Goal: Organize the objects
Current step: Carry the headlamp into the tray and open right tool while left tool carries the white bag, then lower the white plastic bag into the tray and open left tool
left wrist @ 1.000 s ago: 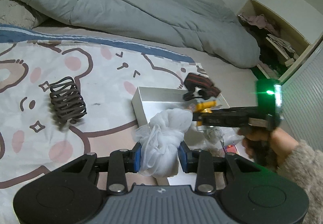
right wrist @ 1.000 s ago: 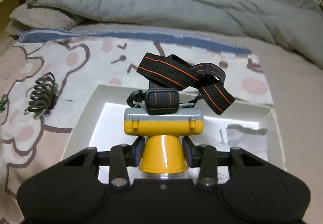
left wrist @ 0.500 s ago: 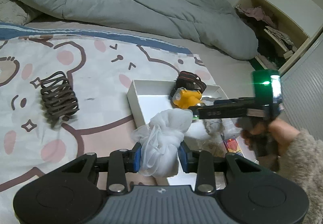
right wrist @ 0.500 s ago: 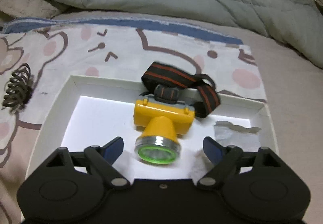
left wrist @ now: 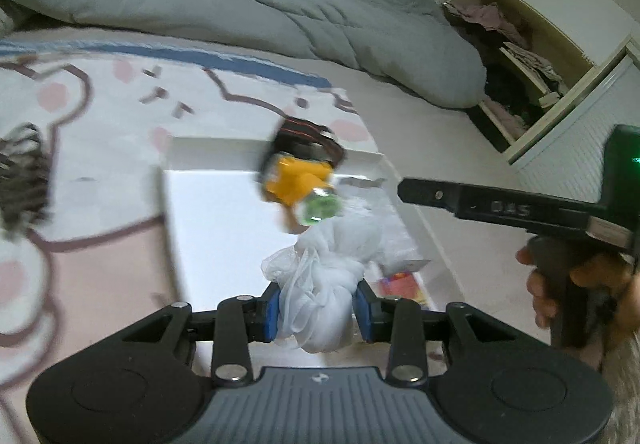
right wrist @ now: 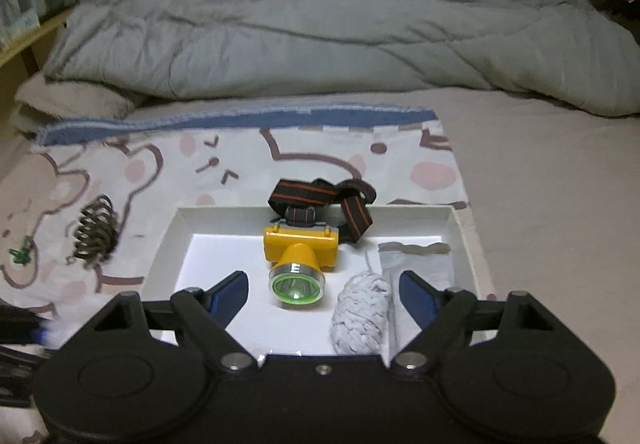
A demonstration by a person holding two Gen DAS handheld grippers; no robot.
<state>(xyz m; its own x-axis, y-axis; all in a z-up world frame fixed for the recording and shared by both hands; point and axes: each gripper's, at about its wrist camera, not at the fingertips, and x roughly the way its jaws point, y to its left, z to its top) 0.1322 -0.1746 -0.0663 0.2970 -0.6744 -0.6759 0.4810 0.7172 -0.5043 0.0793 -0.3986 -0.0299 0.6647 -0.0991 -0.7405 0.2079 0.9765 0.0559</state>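
My left gripper (left wrist: 318, 308) is shut on a white mesh cloth bundle (left wrist: 328, 276) and holds it over the near part of the white box (left wrist: 216, 142). A yellow headlamp (right wrist: 300, 244) with a black and orange strap lies in the box, lens facing me; the left wrist view blurs the headlamp (left wrist: 298, 180). My right gripper (right wrist: 322, 282) hangs above and in front of it, jaws wide and closing a little, pads touching nothing. In the left wrist view the right gripper (left wrist: 404, 191) comes in from the right, held by a hand (left wrist: 576, 284).
The box (right wrist: 224, 216) also holds a white rope coil (right wrist: 360, 316) and a silver packet (right wrist: 416, 260). A brown spiral clip (right wrist: 96, 236) and a small green item (right wrist: 22, 254) lie on the bear-print blanket (right wrist: 160, 164). A grey duvet (right wrist: 320, 36) lies behind, an open cupboard (left wrist: 520, 56) at right.
The right gripper opened, left the headlamp lying in the box and drew up and back. The left gripper carried the white bundle to the right, over the box.
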